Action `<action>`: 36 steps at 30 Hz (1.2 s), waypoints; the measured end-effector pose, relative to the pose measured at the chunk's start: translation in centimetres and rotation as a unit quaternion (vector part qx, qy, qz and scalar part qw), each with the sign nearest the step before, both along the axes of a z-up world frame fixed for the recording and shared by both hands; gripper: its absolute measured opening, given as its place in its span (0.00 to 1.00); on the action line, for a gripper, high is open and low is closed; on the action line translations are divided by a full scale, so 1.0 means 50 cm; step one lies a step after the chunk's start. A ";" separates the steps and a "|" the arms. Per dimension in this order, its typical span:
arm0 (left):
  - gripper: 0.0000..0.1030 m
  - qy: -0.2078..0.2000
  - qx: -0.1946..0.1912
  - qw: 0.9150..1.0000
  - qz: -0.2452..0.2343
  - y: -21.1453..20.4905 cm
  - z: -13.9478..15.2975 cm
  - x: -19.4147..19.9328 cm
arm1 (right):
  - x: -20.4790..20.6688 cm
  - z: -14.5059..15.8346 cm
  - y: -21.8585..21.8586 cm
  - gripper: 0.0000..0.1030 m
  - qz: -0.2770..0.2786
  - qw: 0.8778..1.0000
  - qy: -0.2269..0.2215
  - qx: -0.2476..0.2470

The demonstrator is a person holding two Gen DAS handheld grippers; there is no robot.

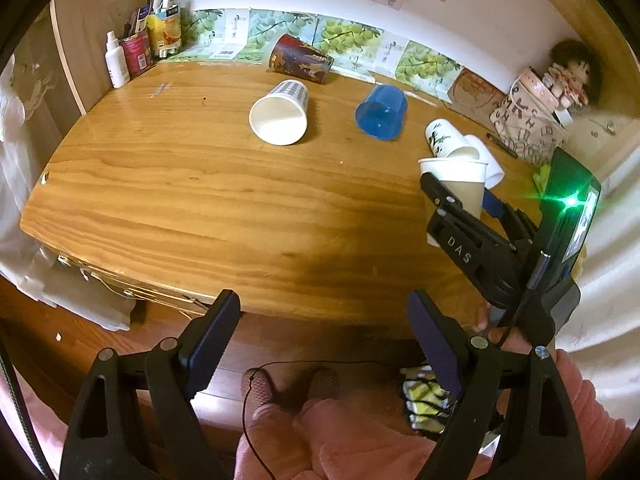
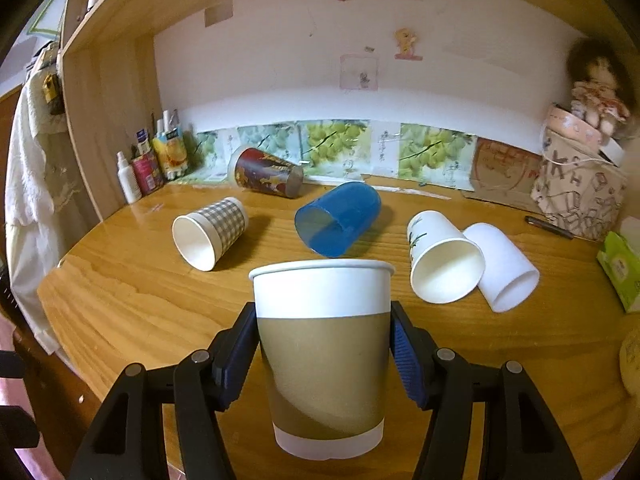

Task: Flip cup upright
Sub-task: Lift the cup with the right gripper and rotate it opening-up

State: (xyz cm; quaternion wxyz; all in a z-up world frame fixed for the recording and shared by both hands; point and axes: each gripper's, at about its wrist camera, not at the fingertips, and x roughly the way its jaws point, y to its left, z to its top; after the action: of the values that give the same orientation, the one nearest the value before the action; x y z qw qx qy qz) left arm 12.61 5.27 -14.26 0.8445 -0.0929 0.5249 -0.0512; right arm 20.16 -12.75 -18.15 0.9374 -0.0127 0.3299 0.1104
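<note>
My right gripper [image 2: 323, 344] is shut on a white-and-brown paper cup [image 2: 324, 356], held upright with its rim up, just above the wooden table [image 2: 120, 292]. The same cup [image 1: 460, 184] and right gripper [image 1: 460, 196] show at the right of the left wrist view. My left gripper [image 1: 324, 340] is open and empty, back over the table's front edge. Several other cups lie on their sides: a checked one [image 2: 210, 232], a blue plastic one [image 2: 338, 218], a dark red one [image 2: 268, 172], a leaf-print one [image 2: 440, 256] and a plain white one [image 2: 504, 268].
Bottles and cartons [image 2: 152, 164] stand at the back left corner. A patterned bag with a doll [image 2: 580, 184] sits at the back right, a pen [image 2: 548, 227] in front of it. A green tissue pack [image 2: 622, 268] lies at the right edge.
</note>
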 end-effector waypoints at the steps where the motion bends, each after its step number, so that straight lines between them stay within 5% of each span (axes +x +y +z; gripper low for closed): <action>1: 0.85 0.002 0.002 1.000 -0.004 0.006 -0.001 -0.003 | -0.005 -0.002 0.002 0.61 -0.008 1.000 -0.005 0.001; 19: 0.85 0.022 0.049 0.994 -0.097 0.057 -0.032 -0.012 | -0.060 -0.053 0.031 0.63 -0.118 0.991 -0.059 0.012; 36: 0.85 0.022 0.063 0.992 -0.107 0.077 -0.038 -0.020 | -0.037 -0.072 0.073 0.64 -0.140 0.986 -0.087 -0.006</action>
State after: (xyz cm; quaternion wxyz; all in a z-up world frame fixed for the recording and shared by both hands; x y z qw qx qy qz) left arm 11.61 9.12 -16.15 0.8266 0.0157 0.5526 -0.1059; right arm 18.31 -9.10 -21.75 0.9688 0.0187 0.2458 -0.0254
